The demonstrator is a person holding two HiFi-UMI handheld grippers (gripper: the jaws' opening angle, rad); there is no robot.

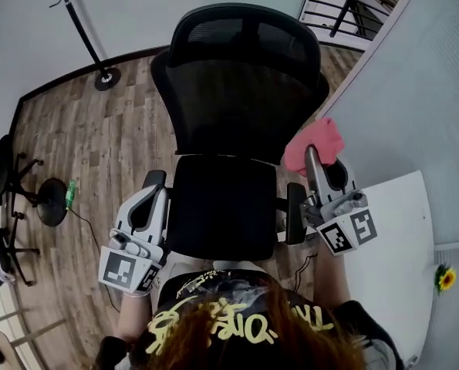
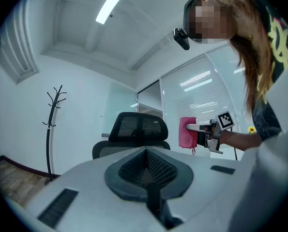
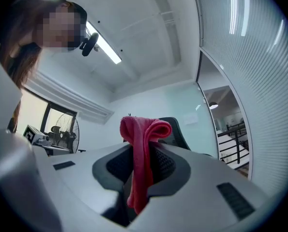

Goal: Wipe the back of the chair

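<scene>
Now our left gripper point(image 1: 153, 180) sits by the seat's point(image 1: 221, 206) left edge, fingers closed on nothing. The chair back point(image 1: 244, 91) stands ahead, between both grippers. The right gripper point(image 1: 312, 154), fingers clamped on the cloth point(image 1: 315, 139), is nearer (just beside its right edge).

Clad in a black short-sleeved T-shirt point(image 1: 214, 314) with yellow lettering. Pale grey moulded shells on left gripper point(image 2: 147, 172) and right gripper point(image 1: 314, 160), black ribbed pads point(image 2: 161, 166) inside, and a white marker cube point(image 1: 125, 270) with black squares behind each.
</scene>
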